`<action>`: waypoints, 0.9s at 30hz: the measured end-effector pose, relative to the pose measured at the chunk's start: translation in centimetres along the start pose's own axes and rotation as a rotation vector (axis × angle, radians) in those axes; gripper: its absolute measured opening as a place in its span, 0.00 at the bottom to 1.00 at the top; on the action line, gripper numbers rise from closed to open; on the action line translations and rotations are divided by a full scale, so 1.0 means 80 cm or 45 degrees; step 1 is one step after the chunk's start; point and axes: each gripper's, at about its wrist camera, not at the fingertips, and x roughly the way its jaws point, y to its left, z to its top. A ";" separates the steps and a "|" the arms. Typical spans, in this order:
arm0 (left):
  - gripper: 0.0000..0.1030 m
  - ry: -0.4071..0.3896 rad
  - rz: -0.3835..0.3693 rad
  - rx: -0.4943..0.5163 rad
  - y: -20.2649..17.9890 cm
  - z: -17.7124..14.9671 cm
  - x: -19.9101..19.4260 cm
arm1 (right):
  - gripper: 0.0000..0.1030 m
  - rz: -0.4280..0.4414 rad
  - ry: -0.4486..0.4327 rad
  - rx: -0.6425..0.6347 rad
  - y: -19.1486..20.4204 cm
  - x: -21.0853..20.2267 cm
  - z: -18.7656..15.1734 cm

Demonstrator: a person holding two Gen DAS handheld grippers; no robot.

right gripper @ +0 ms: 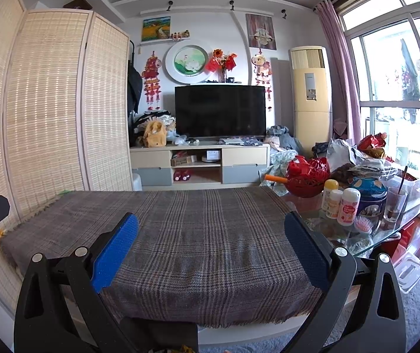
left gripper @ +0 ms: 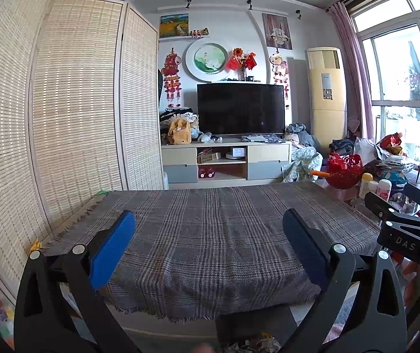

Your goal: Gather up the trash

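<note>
left gripper (left gripper: 208, 236): wide open, holding nothing; hanging over the plaid cloth (left gripper: 210, 235)
right gripper (right gripper: 211, 239): same deal, wide open and empty; bottles (right gripper: 340, 203) off to its right

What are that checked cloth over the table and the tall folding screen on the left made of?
The grey-brown checked cloth looks like woven wool or a wool blend: matte, with a frayed fringe along its edges. The pale folding screen seems to be woven reed or bamboo slats in light wooden frames, with daylight showing through.
</note>
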 end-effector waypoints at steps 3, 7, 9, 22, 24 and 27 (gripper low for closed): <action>0.92 0.008 0.006 -0.014 0.000 0.000 0.002 | 0.97 -0.004 0.012 0.001 -0.002 0.003 -0.001; 0.92 0.008 0.049 -0.013 0.000 0.002 0.004 | 0.97 -0.009 0.013 0.010 -0.005 0.004 -0.001; 0.92 0.008 0.055 -0.002 -0.003 0.003 0.005 | 0.97 -0.009 0.014 0.014 -0.006 0.006 -0.001; 0.92 0.013 0.068 0.040 -0.012 0.003 0.008 | 0.97 0.019 0.039 0.007 -0.005 0.017 -0.002; 0.92 0.031 0.054 0.016 -0.009 0.003 0.010 | 0.97 0.021 0.039 0.004 -0.006 0.018 -0.001; 0.92 0.048 0.069 -0.003 -0.003 0.003 0.014 | 0.97 0.019 0.041 0.001 -0.006 0.019 -0.001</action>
